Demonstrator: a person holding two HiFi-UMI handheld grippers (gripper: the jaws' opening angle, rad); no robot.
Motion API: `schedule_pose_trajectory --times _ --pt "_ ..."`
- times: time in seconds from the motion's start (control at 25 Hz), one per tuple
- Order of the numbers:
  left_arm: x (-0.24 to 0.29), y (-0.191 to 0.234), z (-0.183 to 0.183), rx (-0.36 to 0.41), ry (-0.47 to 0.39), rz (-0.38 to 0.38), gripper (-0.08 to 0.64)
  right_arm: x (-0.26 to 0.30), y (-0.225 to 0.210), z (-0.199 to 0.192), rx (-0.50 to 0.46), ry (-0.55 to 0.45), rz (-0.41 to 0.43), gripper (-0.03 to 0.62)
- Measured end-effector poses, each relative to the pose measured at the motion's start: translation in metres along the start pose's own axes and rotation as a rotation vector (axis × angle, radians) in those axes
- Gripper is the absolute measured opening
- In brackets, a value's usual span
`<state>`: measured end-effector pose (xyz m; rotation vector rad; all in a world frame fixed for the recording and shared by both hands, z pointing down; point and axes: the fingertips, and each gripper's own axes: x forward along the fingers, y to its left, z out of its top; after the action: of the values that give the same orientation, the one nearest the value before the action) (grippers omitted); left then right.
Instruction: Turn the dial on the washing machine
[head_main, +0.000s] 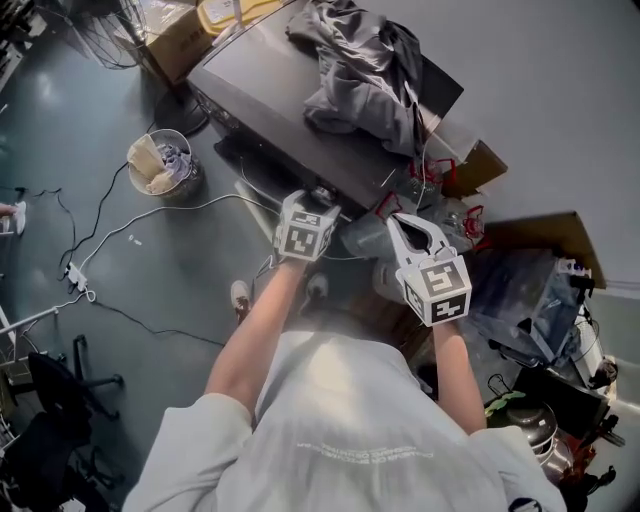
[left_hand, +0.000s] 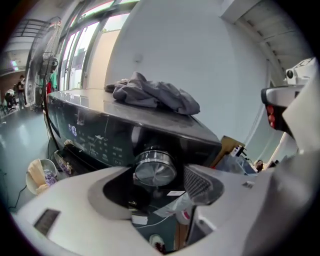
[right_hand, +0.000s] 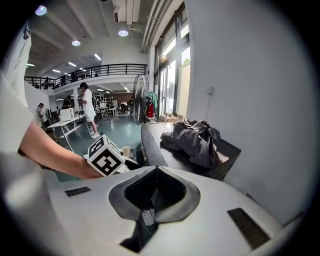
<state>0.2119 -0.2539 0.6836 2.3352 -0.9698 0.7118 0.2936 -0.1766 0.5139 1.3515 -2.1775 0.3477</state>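
The dark washing machine has a heap of grey clothes on its lid. Its chrome dial sticks out of the front panel. My left gripper is open, with the dial in the gap between its jaws; the ribbed pad stands just clear of the dial. In the head view the left gripper reaches the machine's front and hides the dial. My right gripper hangs to the right of it, shut with nothing held, its jaw tips meeting.
A round bin with cloths stands on the floor left of the machine, white cables trailing near it. Cardboard boxes and bags and clutter flank the machine. A pedestal fan and people stand far off.
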Motion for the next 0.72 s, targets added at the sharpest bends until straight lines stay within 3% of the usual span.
schedule_pose_trajectory --times 0.2,0.48,0.72 --pt "0.002 0.006 0.002 -0.078 -0.022 -0.001 0.296 0.003 -0.005 -0.005 -0.021 0.014 0.014 0.015" --pt "0.003 0.006 -0.002 -0.343 -0.063 -0.142 0.293 0.014 0.004 -0.006 -0.044 0.024 0.055 0.015" --pt "0.004 0.006 -0.004 -0.409 -0.082 -0.172 0.291 0.020 0.010 -0.005 -0.060 0.028 0.080 0.015"
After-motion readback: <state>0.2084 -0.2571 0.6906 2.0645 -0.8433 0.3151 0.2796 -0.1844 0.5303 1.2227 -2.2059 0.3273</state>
